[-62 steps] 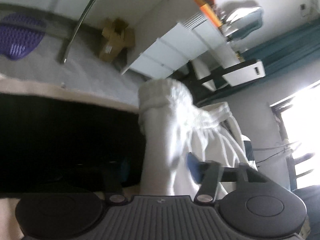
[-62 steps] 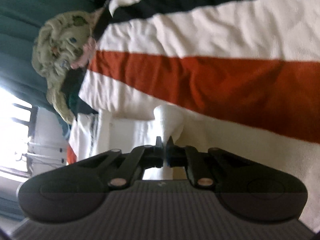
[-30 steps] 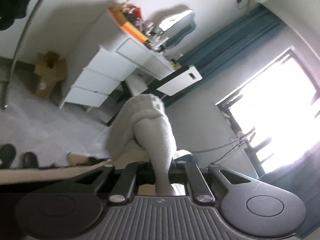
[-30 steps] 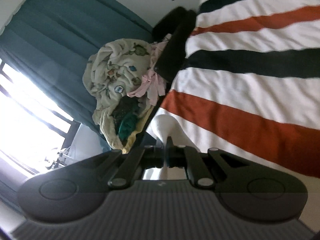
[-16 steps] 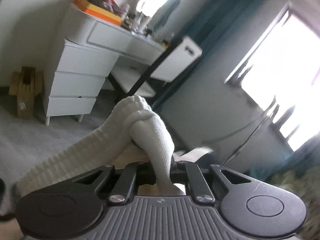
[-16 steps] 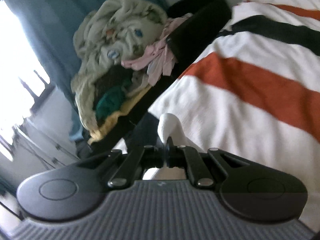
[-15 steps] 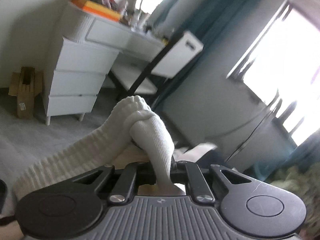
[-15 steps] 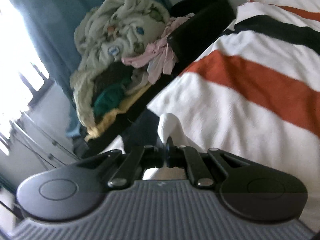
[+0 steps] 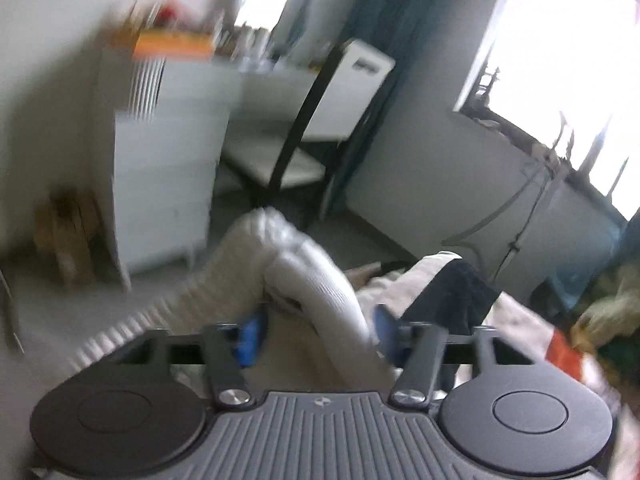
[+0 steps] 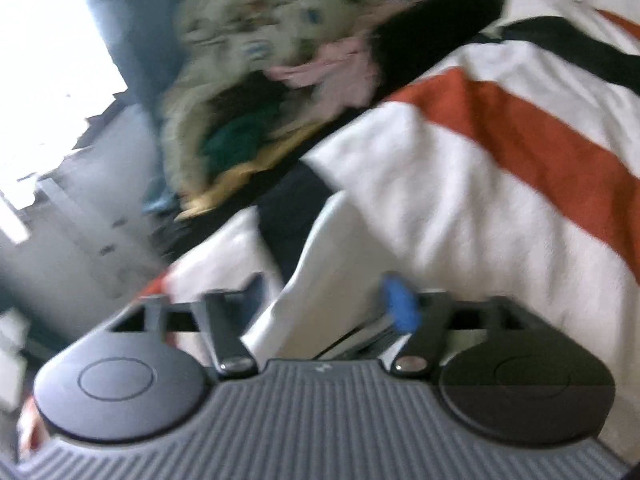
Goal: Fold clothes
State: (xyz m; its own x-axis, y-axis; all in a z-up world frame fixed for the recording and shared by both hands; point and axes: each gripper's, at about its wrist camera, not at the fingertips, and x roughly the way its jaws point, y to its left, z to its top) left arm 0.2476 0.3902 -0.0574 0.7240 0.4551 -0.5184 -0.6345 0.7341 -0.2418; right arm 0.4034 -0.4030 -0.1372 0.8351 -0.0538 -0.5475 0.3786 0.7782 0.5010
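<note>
Left gripper (image 9: 316, 330) jaws just opened wide, white ribbed garment (image 9: 304, 276) loose between, right gripper (image 10: 326, 306) likewise over striped blanket (image 10: 500, 168), no legible writing.

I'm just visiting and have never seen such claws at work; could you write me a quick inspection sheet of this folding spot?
Surface: striped blanket, white, orange and black.
Job's things: white ribbed garment lying between the claws.
Clutter: heap of clothes beyond the blanket.
Grippers: left claw and right claw open, jaws just opened; cloth between them, not pinched.
Cables: cords below the window.
Surroundings: white drawers, chair, teal curtain.
</note>
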